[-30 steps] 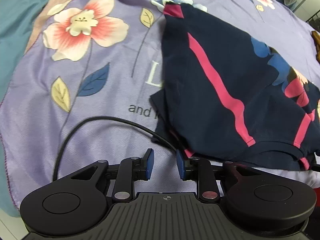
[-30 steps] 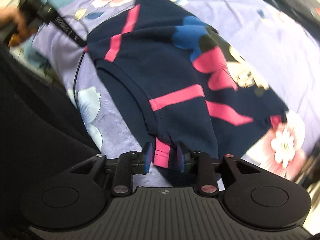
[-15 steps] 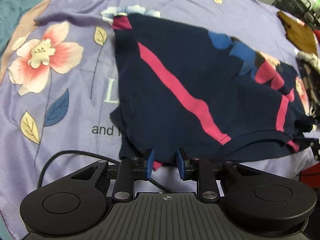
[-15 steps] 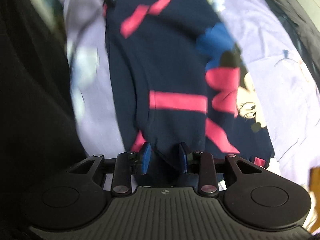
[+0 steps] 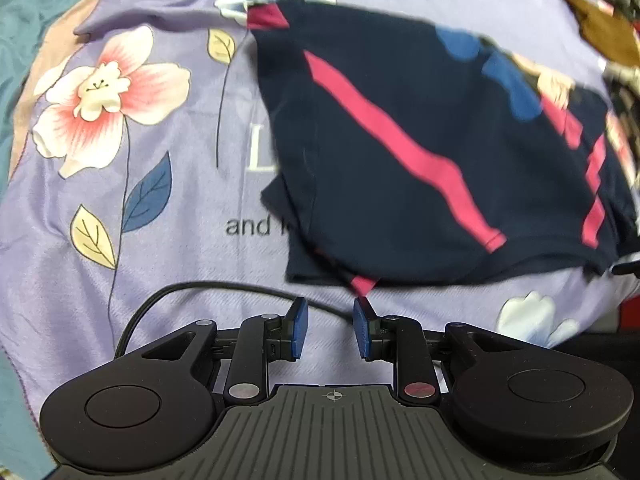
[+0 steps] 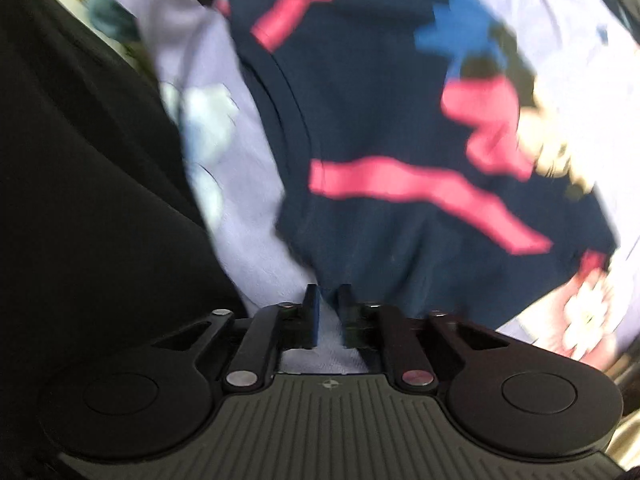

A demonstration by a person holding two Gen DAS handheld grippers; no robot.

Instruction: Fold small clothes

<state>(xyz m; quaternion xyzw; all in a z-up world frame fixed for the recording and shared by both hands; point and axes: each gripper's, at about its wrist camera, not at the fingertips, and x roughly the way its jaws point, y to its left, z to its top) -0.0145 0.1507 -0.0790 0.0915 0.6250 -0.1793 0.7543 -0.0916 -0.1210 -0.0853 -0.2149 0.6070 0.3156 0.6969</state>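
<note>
A small navy garment (image 5: 420,160) with pink stripes and a cartoon print lies on a purple floral bedsheet (image 5: 160,240). My left gripper (image 5: 330,312) is open and empty, just short of the garment's near pink-edged corner (image 5: 362,284). In the blurred right wrist view the same garment (image 6: 380,120) fills the middle. My right gripper (image 6: 328,294) has its jaws narrowly apart at the garment's near edge, and I cannot tell whether cloth is pinched between them.
A black cable (image 5: 208,292) curves across the sheet in front of the left gripper. Brown cloth (image 5: 600,28) lies at the far right. A dark mass (image 6: 80,200) fills the left of the right wrist view.
The left gripper has pulled back from the garment's corner. The right gripper's jaws have closed to a narrower gap, and its view has swung across the garment.
</note>
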